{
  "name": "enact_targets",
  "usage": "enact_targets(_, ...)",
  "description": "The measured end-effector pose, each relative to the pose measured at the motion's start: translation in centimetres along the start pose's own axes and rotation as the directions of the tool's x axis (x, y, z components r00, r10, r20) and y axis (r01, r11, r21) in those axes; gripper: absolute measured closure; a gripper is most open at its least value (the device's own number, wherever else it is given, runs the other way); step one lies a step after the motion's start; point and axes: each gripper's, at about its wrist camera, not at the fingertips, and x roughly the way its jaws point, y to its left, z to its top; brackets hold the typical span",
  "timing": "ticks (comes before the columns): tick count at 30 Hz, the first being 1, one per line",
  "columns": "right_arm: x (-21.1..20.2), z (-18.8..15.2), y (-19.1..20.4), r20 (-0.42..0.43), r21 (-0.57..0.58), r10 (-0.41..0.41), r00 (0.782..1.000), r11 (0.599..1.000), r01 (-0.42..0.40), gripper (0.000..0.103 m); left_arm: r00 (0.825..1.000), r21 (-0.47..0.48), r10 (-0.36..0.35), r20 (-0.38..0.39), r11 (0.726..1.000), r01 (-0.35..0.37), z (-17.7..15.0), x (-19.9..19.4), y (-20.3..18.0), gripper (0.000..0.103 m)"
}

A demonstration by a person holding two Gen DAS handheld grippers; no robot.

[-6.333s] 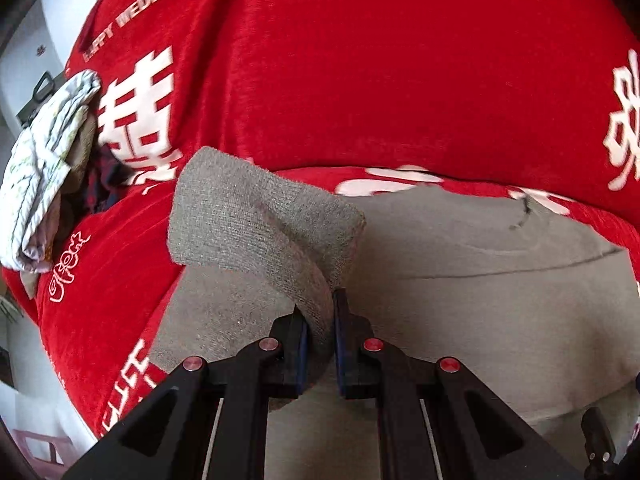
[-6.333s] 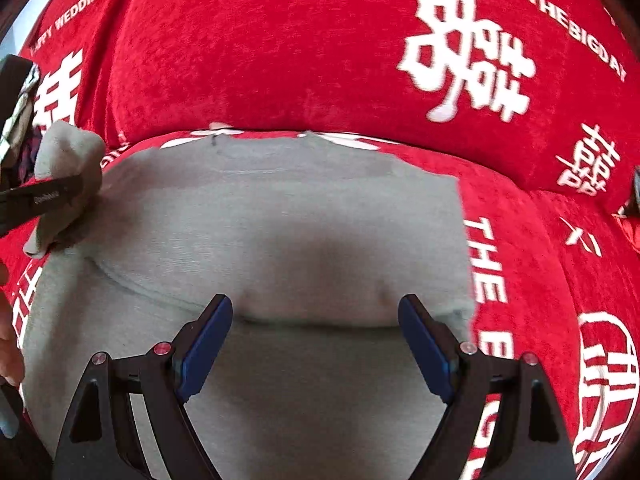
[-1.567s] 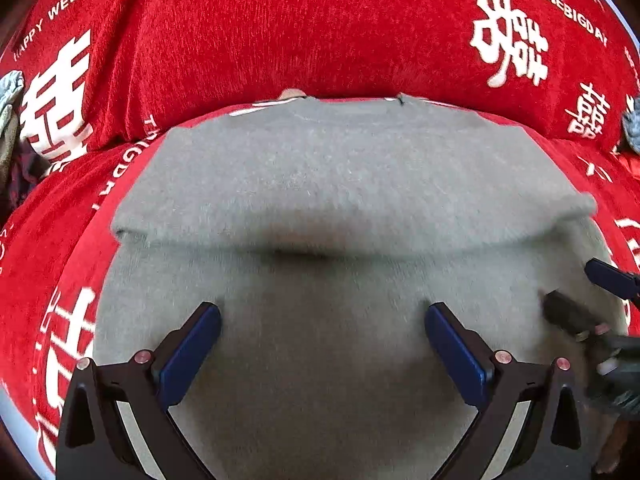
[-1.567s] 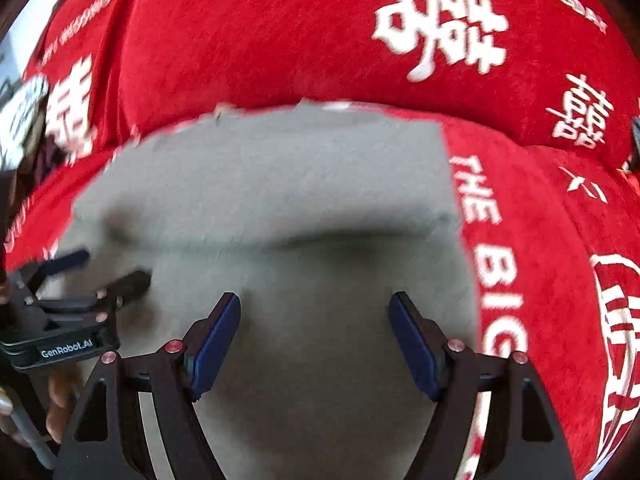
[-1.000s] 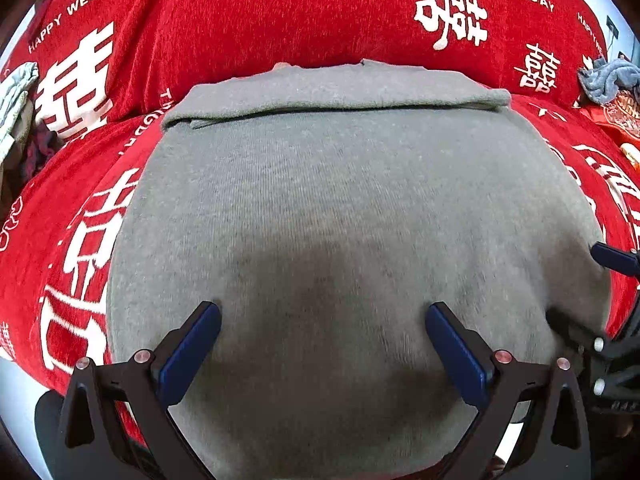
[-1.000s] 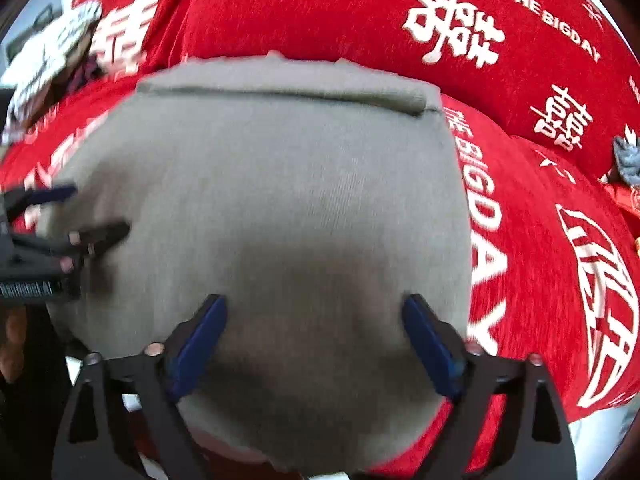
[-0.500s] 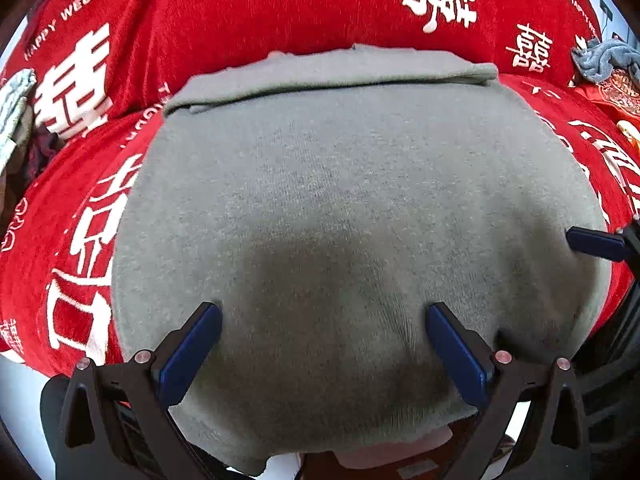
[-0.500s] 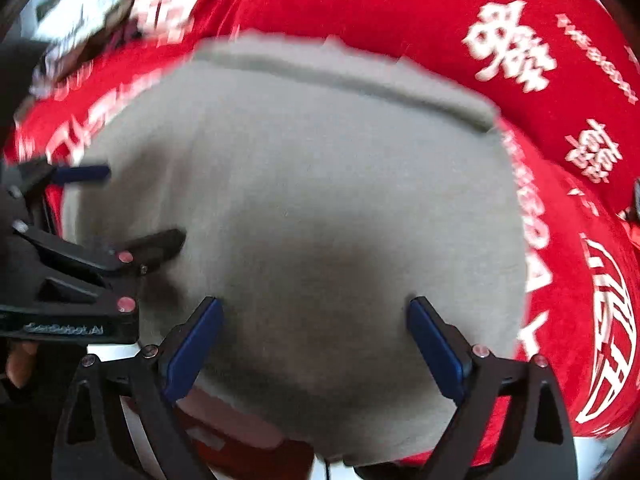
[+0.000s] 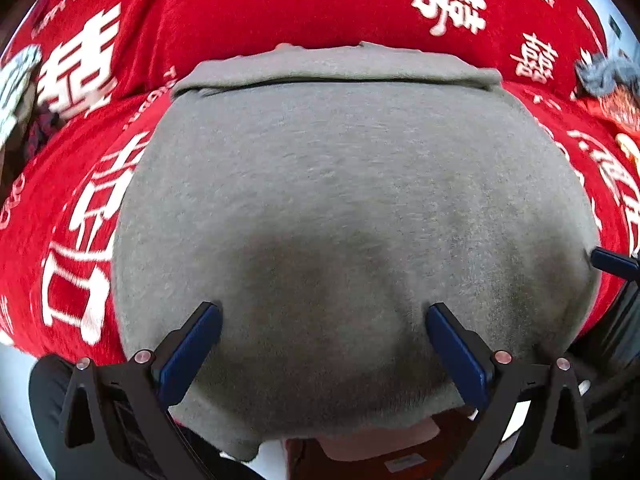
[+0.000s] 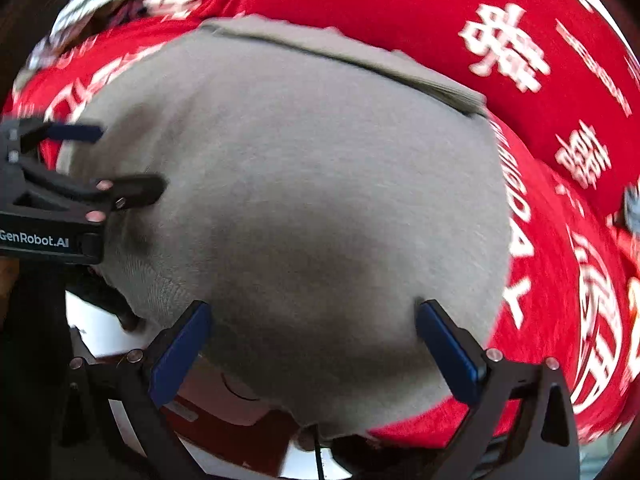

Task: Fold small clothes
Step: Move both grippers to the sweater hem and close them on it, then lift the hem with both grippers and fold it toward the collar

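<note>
Since the frame about six seconds back, the left tool (image 9: 320, 344) had let go of the grey sleeve it pinched; the sleeve now lay folded in, and the grey garment (image 9: 340, 208) showed as one smooth panel with a single folded band (image 9: 336, 66) along its 12 o'clock edge. Both views had drawn back toward the garment's near hem, which hung over the front edge of the red cover (image 9: 240, 4).

The right tool (image 10: 312, 344) had just been opening over the last second; its jaws stood at their widest with nothing gripped, only cloth beneath the blue pads (image 10: 180, 352). The left tool's jaws were likewise spread wide, empty, above the garment's near portion.

Both tools pointed steeply down at the cloth, side by side. In the right wrist view, the left tool (image 10: 92, 160) entered at 9 o'clock with one finger over the garment's edge; in the left wrist view a blue fingertip of the right tool (image 9: 612, 262) showed at 3 o'clock.

Count: one grey garment, two tools, one red cover with white lettering, one pale bundle of cloth (image 9: 16, 84) at 10 o'clock, one grey-blue bundle (image 9: 608, 70) at 2 o'clock.
</note>
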Motion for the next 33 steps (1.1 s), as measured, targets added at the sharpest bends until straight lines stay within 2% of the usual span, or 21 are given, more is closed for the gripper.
enact_targets(2, -0.6, -0.5, -2.0, 0.004, 0.077, -0.001, 1.000, 0.997, 0.001, 0.001, 1.000, -0.059, 0.006, -0.003, 0.998, -0.006, -0.2, -0.4, 1.5, 0.000)
enact_targets(4, -0.6, -1.2, -4.1, -0.014, 0.167, 0.010, 1.000, 0.986, -0.007, 0.001, 0.998, -0.124, 0.049, -0.027, 0.991, -0.052, -0.5, -0.5, 3.3, 0.000)
enact_targets(7, 0.3, -2.4, -6.8, -0.048, 0.303, 0.096, 0.994, 0.950, -0.077, 0.003, 0.995, -0.223, 0.069, -0.078, 0.971, -0.085, -1.5, -0.3, 6.2, 0.000)
enact_targets(8, 0.7, -2.7, -7.3, -0.053, 0.336, 0.141, 0.989, 0.935, -0.115, 0.011, 0.994, -0.254, 0.064, -0.093, 0.963, -0.086, -1.8, -0.2, 7.0, 0.000)
enact_targets(9, 1.1, -3.0, -7.4, -0.064, 0.358, 0.170, 0.983, 0.924, -0.137, 0.014, 0.992, -0.279, 0.057, -0.111, 0.957, -0.086, -2.2, 0.1, 7.7, 0.000)
enact_targets(13, 1.0, -2.7, -6.1, -0.070, 0.300, 0.135, 0.988, 0.948, -0.109, 0.023, 0.985, -0.404, -0.097, -0.145, 0.914, 0.031, -3.4, 1.4, 10.2, 0.000)
enact_targets(16, 0.9, -2.5, -5.7, -0.067, 0.282, 0.138, 0.988, 0.953, -0.114, 0.037, 0.977, -0.387, -0.140, -0.157, 0.919, 0.070, -3.4, 1.6, 10.0, 0.000)
enact_targets(20, 0.7, -3.3, -5.5, -0.055, 0.289, 0.216, 0.975, 0.938, -0.192, 0.069, 0.976, -0.330, -0.133, -0.170, 0.941, 0.071, -3.5, 1.6, 8.7, 0.001)
enact_targets(22, 1.1, -3.5, -5.2, -0.065, 0.292, 0.257, 0.964, 0.929, -0.228, 0.072, 0.977, -0.323, -0.132, -0.169, 0.944, 0.071, -3.4, 1.5, 8.4, 0.001)
enact_targets(24, 1.5, -3.6, -4.7, -0.074, 0.293, 0.247, 0.966, 0.931, -0.215, 0.072, 0.977, -0.329, -0.134, -0.165, 0.942, 0.073, -3.2, 1.4, 8.2, 0.004)
enact_targets(26, 1.3, -3.5, -4.5, -0.067, 0.294, 0.251, 0.966, 0.930, -0.221, 0.073, 0.978, -0.342, -0.139, -0.157, 0.937, 0.078, -3.3, 1.1, 8.3, 0.015)
enact_targets(27, 1.3, -3.5, -4.5, -0.062, 0.297, 0.254, 0.965, 0.928, -0.225, 0.082, 0.978, -0.345, -0.143, -0.150, 0.935, 0.084, -3.4, 0.8, 8.4, 0.020)
enact_targets(29, 1.2, -3.8, -5.0, -0.056, 0.315, 0.283, 0.957, 0.915, -0.252, 0.090, 0.979, -0.338, -0.151, -0.136, 0.936, 0.097, -3.5, 0.1, 8.6, 0.046)
enact_targets(30, 1.2, -3.8, -5.3, -0.050, 0.325, 0.297, 0.954, 0.908, -0.266, 0.090, 0.979, -0.325, -0.155, -0.132, 0.940, 0.105, -3.6, -0.2, 8.5, 0.054)
enact_targets(31, 1.1, -3.9, -5.5, -0.044, 0.333, 0.311, 0.949, 0.900, -0.280, 0.090, 0.978, -0.315, -0.161, -0.130, 0.942, 0.114, -3.6, -0.5, 8.6, 0.070)
enact_targets(32, 1.0, -3.9, -5.8, -0.028, 0.344, 0.334, 0.942, 0.888, -0.305, 0.090, 0.977, -0.308, -0.168, -0.131, 0.944, 0.121, -3.6, -0.6, 8.6, 0.080)
enact_targets(33, 0.8, -3.9, -6.0, -0.016, 0.348, 0.348, 0.937, 0.881, -0.321, 0.090, 0.975, -0.306, -0.176, -0.133, 0.943, 0.129, -3.7, -0.7, 8.7, 0.081)
